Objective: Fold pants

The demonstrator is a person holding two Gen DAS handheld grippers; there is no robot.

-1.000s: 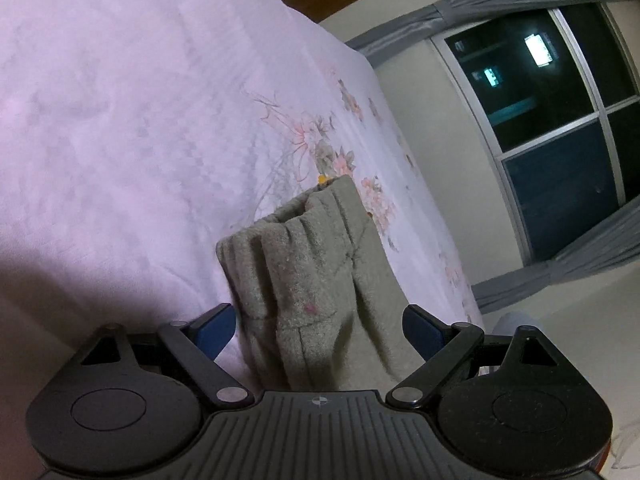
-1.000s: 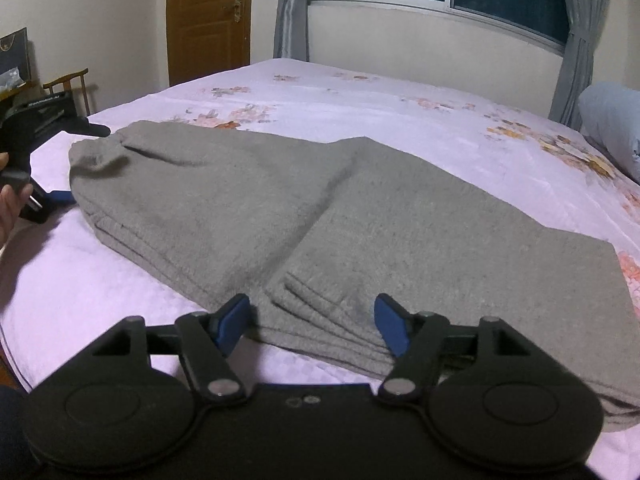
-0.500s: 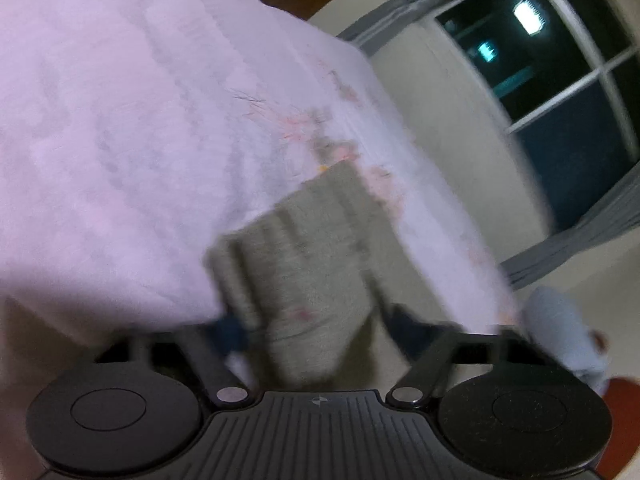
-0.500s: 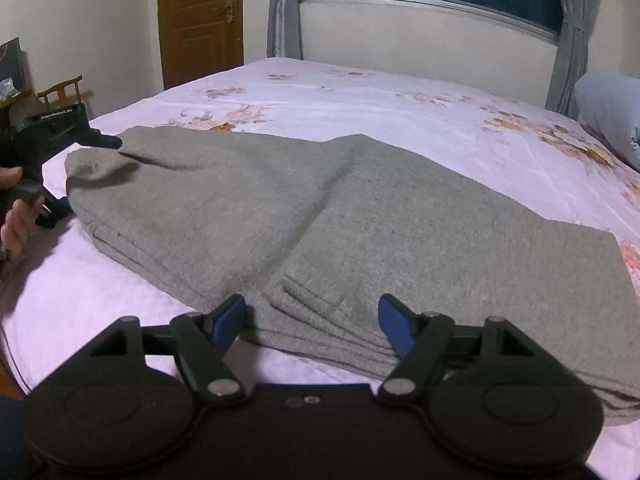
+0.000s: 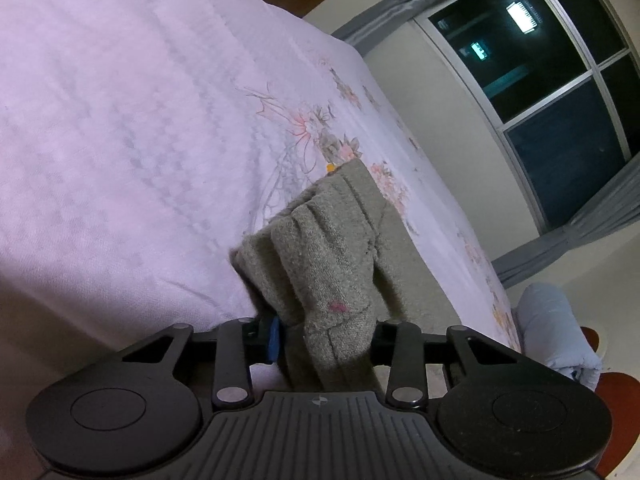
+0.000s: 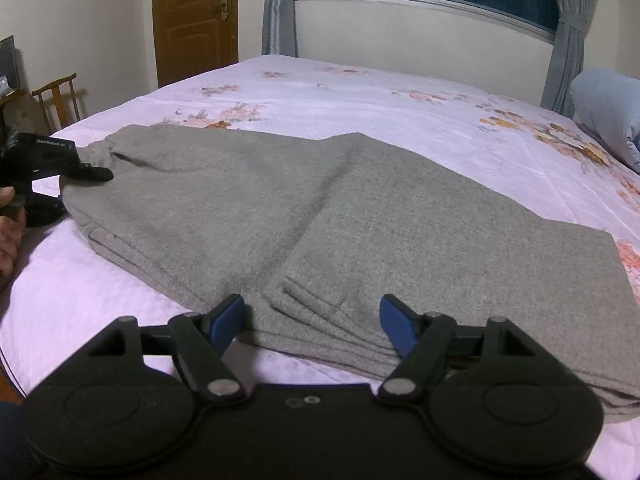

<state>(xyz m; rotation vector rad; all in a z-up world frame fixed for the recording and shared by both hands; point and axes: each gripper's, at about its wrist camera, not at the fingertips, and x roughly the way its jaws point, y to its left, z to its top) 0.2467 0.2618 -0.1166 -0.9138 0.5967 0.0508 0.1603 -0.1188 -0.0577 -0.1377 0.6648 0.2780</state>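
Note:
Grey pants (image 6: 320, 208) lie folded lengthwise across the pink floral bed (image 6: 360, 96). In the left wrist view their waistband end (image 5: 328, 264) is bunched up between the fingers of my left gripper (image 5: 326, 334), whose jaws are closing and press on the fabric. From the right wrist view that same left gripper (image 6: 76, 190) sits at the pants' far left end, held by a hand (image 6: 8, 232). My right gripper (image 6: 312, 322) stands open at the near edge. The folded leg hems lie between its blue pads (image 6: 228, 320), untouched; its jaws are still widening a little.
A pale blue pillow (image 6: 608, 112) lies at the bed's right end. Beyond the bed are a wooden door (image 6: 192, 20), a wooden chair (image 6: 60, 96) at the left and a dark window with grey curtains (image 6: 568, 20). The bed's near edge drops off below my grippers.
The left gripper's jaws came together on the waistband end and bunched it up, and the gripper rolled slightly. The right gripper's fingers stand a touch wider; it stayed in place.

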